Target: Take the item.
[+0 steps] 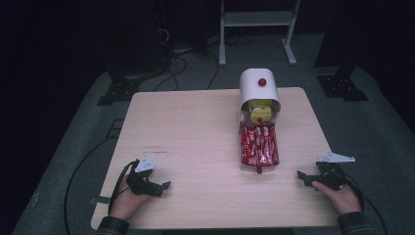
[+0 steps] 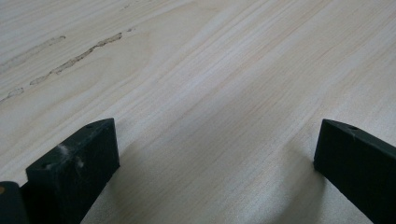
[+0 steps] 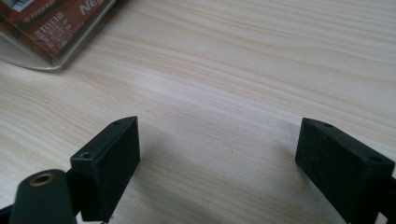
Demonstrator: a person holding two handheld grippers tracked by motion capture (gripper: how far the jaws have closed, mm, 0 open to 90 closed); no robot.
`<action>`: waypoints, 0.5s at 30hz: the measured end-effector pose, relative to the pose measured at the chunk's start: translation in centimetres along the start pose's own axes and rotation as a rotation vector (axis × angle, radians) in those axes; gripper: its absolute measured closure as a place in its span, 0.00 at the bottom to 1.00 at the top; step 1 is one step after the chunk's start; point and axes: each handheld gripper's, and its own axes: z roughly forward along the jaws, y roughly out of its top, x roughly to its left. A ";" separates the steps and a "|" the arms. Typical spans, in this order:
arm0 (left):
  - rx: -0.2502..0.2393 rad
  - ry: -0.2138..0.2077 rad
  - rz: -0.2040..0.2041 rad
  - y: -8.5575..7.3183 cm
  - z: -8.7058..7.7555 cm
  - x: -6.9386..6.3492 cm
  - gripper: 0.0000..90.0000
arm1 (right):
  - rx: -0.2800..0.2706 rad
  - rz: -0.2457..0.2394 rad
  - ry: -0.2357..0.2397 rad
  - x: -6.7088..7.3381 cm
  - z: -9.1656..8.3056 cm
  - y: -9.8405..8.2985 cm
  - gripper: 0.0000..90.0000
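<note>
Pale wooden table (image 1: 195, 127) under both my tools, dark room and grey floor around it. My left gripper (image 1: 164, 186) rests on the wood near the front edge, jaws spread wide with bare grain between them. My right gripper (image 1: 302, 176) sits low at the opposite corner, jaws spread too, nothing pinched. Ahead of it and off to its left lies the clear container packed with red sachets (image 1: 259, 147), its corner showing beside my right jaws (image 3: 46, 32). Beyond that, touching its far end, stands the white arched dispenser with a red knob (image 1: 259, 88).
</note>
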 end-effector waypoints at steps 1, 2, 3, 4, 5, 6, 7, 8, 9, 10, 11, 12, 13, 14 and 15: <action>0.000 0.000 0.000 0.0 0.0 0.0 0.00 | 0.000 0.000 0.000 0.0 0.0 0.0 0.14; 0.000 -0.001 0.000 0.0 0.0 0.0 0.00 | 0.002 -0.007 -0.001 0.0 0.0 0.0 0.14; 0.000 -0.001 0.000 0.0 0.0 0.0 0.00 | 0.003 -0.006 -0.001 0.0 0.0 0.0 0.14; 0.000 -0.001 0.000 0.0 0.0 0.0 0.00 | 0.003 -0.006 -0.001 0.0 0.0 0.0 0.14; 0.000 -0.001 0.000 0.0 0.0 0.0 0.00 | 0.009 -0.002 -0.002 0.0 0.1 0.2 0.14; 0.000 -0.001 0.000 0.0 0.0 0.0 0.00 | 0.009 -0.002 -0.002 0.0 0.1 0.2 0.14; 0.002 -0.001 0.000 0.0 0.0 0.0 0.00 | 0.013 -0.005 0.001 0.1 0.1 0.3 0.14; 0.002 -0.001 0.000 0.0 0.0 0.0 0.00 | 0.013 -0.006 0.002 0.2 0.1 0.4 0.14; 0.003 -0.001 0.001 0.0 0.0 0.0 0.00 | 0.012 -0.011 0.002 0.2 0.1 0.6 0.14; 0.003 -0.001 0.001 0.0 0.0 0.0 0.00 | 0.012 -0.012 0.005 0.3 0.0 0.7 0.14; 0.003 -0.001 0.001 0.0 0.0 0.0 0.00 | 0.012 -0.012 0.005 0.3 0.0 0.7 0.14; 0.003 -0.001 0.001 0.0 0.0 0.0 0.00 | 0.010 -0.013 0.005 0.4 0.0 0.8 0.14; 0.003 -0.001 0.001 0.0 0.0 0.0 0.00 | 0.011 -0.017 0.006 0.4 0.0 0.9 0.14; 0.003 -0.001 0.001 0.0 0.0 0.0 0.00 | 0.011 -0.017 0.006 0.4 0.0 0.9 0.14; 0.003 -0.001 0.001 0.0 0.0 0.0 0.00 | 0.010 -0.018 0.006 0.5 0.0 0.9 0.14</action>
